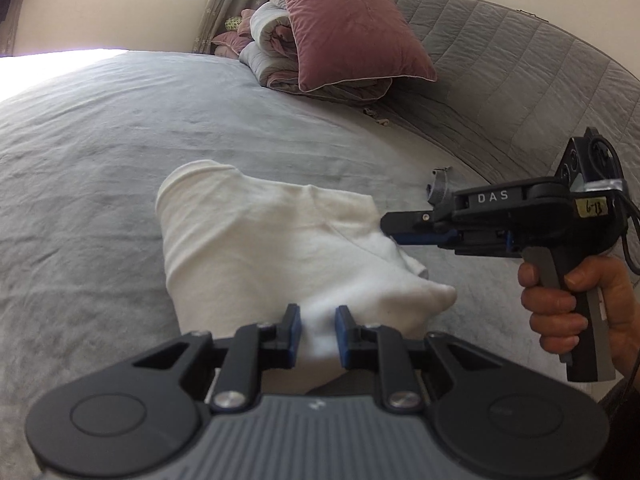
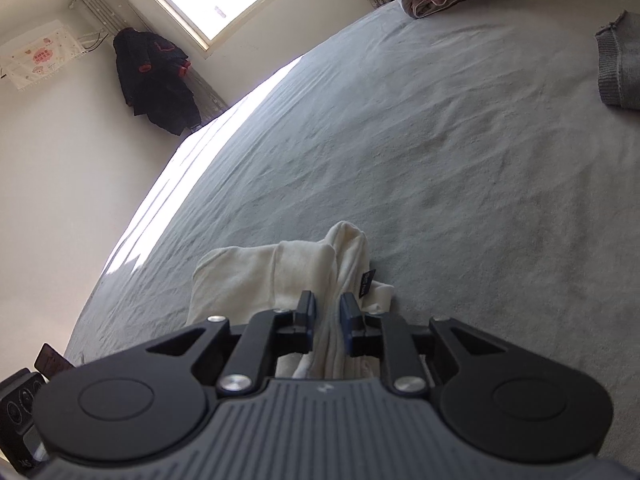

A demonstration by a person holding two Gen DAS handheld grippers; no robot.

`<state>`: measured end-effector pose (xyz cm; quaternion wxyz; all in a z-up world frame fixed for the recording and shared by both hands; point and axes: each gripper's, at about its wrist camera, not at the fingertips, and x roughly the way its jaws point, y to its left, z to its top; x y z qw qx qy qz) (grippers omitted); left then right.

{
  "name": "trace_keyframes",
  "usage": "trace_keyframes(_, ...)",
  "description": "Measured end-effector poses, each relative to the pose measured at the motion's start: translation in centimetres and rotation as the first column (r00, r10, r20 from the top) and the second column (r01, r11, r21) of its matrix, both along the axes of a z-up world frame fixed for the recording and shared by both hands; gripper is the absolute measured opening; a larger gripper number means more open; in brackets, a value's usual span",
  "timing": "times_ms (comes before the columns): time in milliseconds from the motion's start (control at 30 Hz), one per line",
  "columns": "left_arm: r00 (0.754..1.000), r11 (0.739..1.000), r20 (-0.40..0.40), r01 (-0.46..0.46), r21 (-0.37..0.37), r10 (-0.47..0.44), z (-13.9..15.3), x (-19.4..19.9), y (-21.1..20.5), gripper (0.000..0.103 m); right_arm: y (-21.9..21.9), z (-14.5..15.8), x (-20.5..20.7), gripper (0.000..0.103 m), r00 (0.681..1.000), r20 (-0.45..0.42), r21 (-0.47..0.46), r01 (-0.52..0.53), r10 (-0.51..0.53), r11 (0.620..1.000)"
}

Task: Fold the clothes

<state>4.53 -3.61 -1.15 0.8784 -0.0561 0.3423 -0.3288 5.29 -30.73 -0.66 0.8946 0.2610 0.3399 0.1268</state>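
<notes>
A white garment (image 1: 256,236) lies partly folded on the grey bed sheet (image 1: 100,152). My left gripper (image 1: 318,320) is shut on its near edge, with white cloth bunched between the blue pads. In the left wrist view, my right gripper (image 1: 394,230) comes in from the right, held by a hand (image 1: 576,308), pinching the garment's right edge. In the right wrist view, that right gripper (image 2: 328,310) has a thick fold of the white garment (image 2: 256,276) clamped between its fingers. A small dark label (image 2: 367,282) shows on the cloth.
A mauve pillow (image 1: 348,24) leans on folded bedding (image 1: 272,56) at the back, beside the grey quilted headboard (image 1: 520,76). A grey knit piece (image 2: 620,68) lies on the sheet to the right. A dark coat (image 2: 156,80) hangs by the window.
</notes>
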Motion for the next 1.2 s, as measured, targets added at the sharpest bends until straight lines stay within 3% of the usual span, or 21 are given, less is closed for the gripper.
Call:
trace_keyframes(167, 1.000, 0.998, 0.021, 0.002, -0.061, -0.001, 1.2, 0.1, 0.7, 0.019, 1.5, 1.7, -1.1, 0.020, 0.992, 0.105, -0.088, -0.054, 0.063, 0.995)
trace_keyframes(233, 1.000, 0.999, 0.016, 0.024, -0.049, -0.023, 0.9, 0.1, 0.3, 0.019, 2.4, 1.8, -1.2, 0.020, 0.987, 0.125, -0.107, -0.085, 0.099, 0.991)
trace_keyframes(400, 0.996, 0.996, 0.020, 0.085, 0.004, -0.085, 0.0, -0.5, -0.9, 0.019, 4.9, 0.4, -1.3, 0.020, 0.974, 0.110, -0.237, -0.165, 0.196, 0.957)
trace_keyframes(533, 0.991, 0.992, 0.029, 0.129, 0.016, -0.129, 0.7, -1.0, -0.7, 0.019, 5.5, -1.9, -2.0, 0.015, 0.967, 0.077, -0.397, -0.195, 0.244, 0.897)
trace_keyframes(633, 0.992, 0.994, 0.050, 0.112, 0.003, -0.112, 1.9, -0.7, 0.6, 0.019, 4.8, -2.3, -2.4, 0.015, 0.964, 0.088, -0.382, -0.199, 0.250, 0.902)
trace_keyframes(800, 0.996, 0.999, 0.088, 0.003, 0.040, -0.006, 2.2, 2.5, 1.3, 0.019, 4.1, -2.4, -2.5, 0.015, 0.962, 0.095, -0.355, -0.206, 0.254, 0.912)
trace_keyframes(967, 0.986, 0.997, 0.162, -0.047, 0.062, 0.036, 0.5, 5.6, 0.1, 0.018, 3.5, -2.5, -2.6, 0.015, 0.961, 0.102, -0.329, -0.213, 0.259, 0.920)
trace_keyframes(1100, 0.985, 0.992, 0.140, -0.113, 0.052, 0.105, -1.6, 8.5, -0.3, 0.015, 3.1, -2.7, -2.7, 0.015, 0.960, 0.110, -0.308, -0.214, 0.258, 0.927)
trace_keyframes(1200, 0.982, 0.989, 0.128, -0.142, 0.036, 0.136, -2.3, 10.0, -0.7, 0.006, 3.1, -2.8, -2.6, 0.015, 0.958, 0.114, -0.310, -0.217, 0.263, 0.926)
